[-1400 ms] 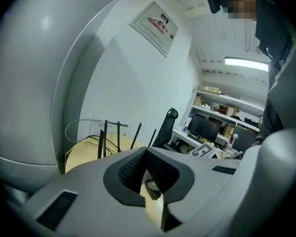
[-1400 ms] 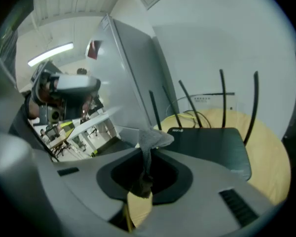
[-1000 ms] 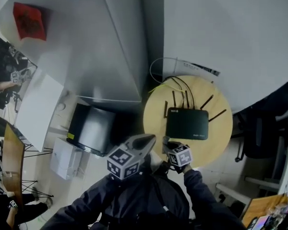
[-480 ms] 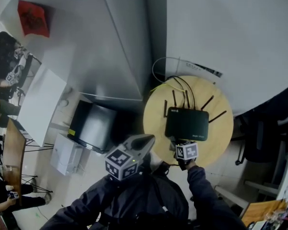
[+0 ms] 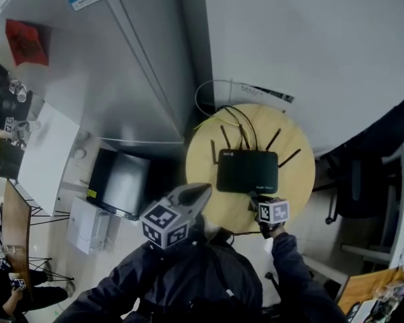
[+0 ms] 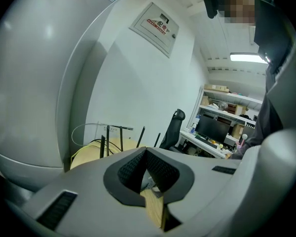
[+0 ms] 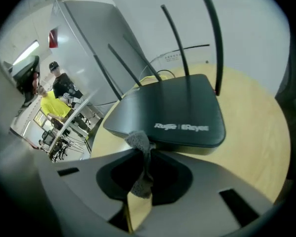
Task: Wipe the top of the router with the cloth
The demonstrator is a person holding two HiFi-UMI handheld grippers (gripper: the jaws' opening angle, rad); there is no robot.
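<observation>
The right gripper pinches the grey cloth, only 1 tuft showing, beside the router at centre frame on the counter; the left gripper is closed.

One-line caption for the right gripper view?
Right gripper holds a grey cloth near the black router on a round table.

A round wooden table carries a black router, which lies flat near the middle with its antennas raised. Black cables run from it across the table's far edge.
</observation>
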